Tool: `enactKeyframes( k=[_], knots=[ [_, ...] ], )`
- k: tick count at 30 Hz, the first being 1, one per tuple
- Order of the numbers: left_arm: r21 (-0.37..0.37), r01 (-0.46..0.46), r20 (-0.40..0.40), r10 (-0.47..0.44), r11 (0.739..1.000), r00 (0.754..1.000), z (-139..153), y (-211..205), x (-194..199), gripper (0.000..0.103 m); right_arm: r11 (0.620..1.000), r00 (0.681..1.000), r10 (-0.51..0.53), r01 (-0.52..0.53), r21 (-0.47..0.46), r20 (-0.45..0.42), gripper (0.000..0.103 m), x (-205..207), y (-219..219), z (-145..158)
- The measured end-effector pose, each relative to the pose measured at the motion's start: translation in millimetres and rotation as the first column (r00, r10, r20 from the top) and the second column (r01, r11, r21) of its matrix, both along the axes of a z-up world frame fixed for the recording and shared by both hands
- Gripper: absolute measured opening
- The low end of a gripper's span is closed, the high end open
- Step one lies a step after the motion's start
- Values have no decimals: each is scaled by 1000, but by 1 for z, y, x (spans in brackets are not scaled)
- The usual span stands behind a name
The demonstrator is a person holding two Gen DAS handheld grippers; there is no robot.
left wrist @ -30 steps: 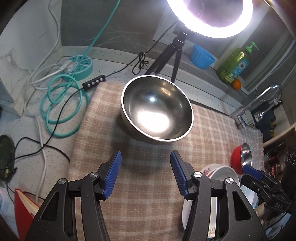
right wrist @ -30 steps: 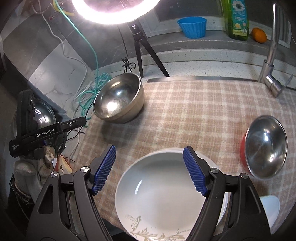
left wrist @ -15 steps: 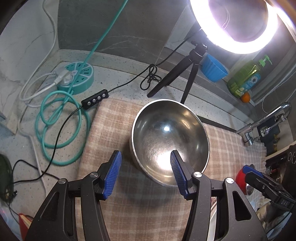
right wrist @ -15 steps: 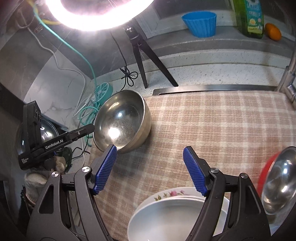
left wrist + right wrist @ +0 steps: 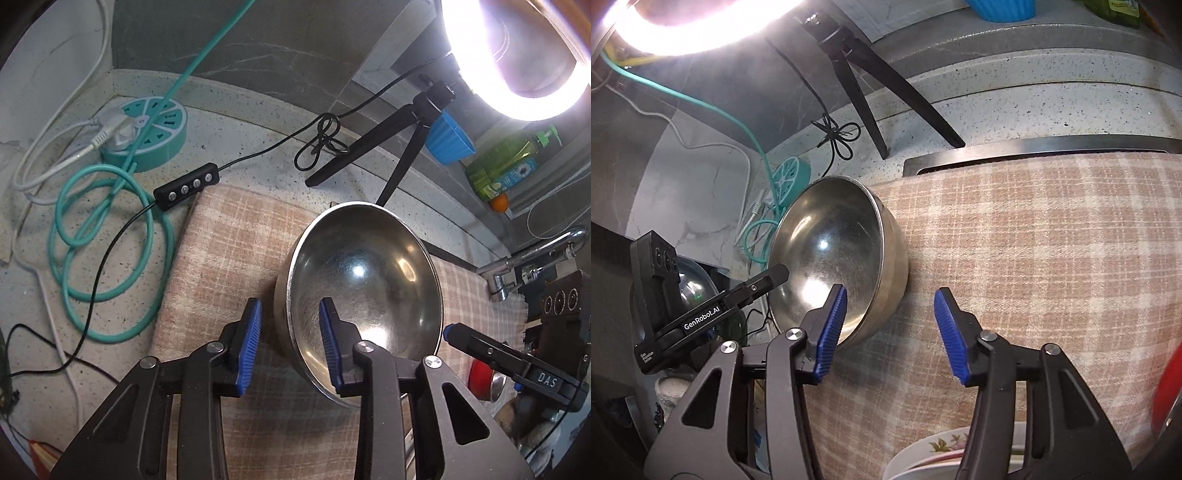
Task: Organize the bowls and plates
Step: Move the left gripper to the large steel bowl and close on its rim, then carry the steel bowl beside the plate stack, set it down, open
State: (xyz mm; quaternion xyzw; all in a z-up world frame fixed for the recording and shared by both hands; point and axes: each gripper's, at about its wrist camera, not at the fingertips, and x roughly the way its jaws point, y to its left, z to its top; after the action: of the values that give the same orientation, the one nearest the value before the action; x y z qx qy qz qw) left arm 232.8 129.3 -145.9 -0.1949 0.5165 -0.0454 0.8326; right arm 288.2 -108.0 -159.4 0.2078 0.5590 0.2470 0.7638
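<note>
A ring light (image 5: 524,55) burns at the top right of the left wrist view and at the top left of the right wrist view (image 5: 683,26); it is blown out to white in both, with a hazy bloom spilling over the wall around it. The steel bowl (image 5: 365,280) catches it as small hot glints and a wide pale patch low inside. The checked cloth (image 5: 1034,258) is evenly lit, with a soft shadow under the bowl. Corners fall off to black. Fisheye bending curves the surface (image 5: 240,122) edges. Detail is fairly sharp mid-frame; the red bowl (image 5: 1167,398) at the right edge is smeared.
</note>
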Motion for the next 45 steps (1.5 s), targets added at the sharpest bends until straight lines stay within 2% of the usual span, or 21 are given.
enactKeyframes(
  k=[2, 5, 8, 12, 23, 35, 45],
  knots=[
    [-10, 2, -7, -2, 1000, 1000, -3, 0, 1, 24, 1000, 1000, 7, -8, -5, -12, 45, 2, 4, -3],
    [-11, 6, -12, -6, 1000, 1000, -5, -1, 2, 19, 1000, 999, 26, -26, -16, -20, 30, 4, 12, -6],
    [-12, 8, -13, -9, 1000, 1000, -5, -1, 2, 18, 999, 999, 46, -46, -15, -16, 18, 4, 18, -6],
    [-5, 12, -12, -12, 1000, 1000, -5, -2, 2, 18, 998, 999, 50, -50, -50, 2, 17, 1, 23, -1],
    [11, 8, 4, -8, 1000, 1000, 1, -8, -21, 18, 997, 998, 66, -66, -44, 10, 17, -21, 22, 7],
    [6, -11, 44, 11, 1000, 999, 15, -10, -84, 18, 993, 993, 115, -115, -13, 31, 18, -82, 16, 17],
    [6, -18, 27, 18, 1000, 999, 11, -17, -140, 18, 985, 985, 171, -170, -12, 30, 18, -133, 12, 12]
  ],
)
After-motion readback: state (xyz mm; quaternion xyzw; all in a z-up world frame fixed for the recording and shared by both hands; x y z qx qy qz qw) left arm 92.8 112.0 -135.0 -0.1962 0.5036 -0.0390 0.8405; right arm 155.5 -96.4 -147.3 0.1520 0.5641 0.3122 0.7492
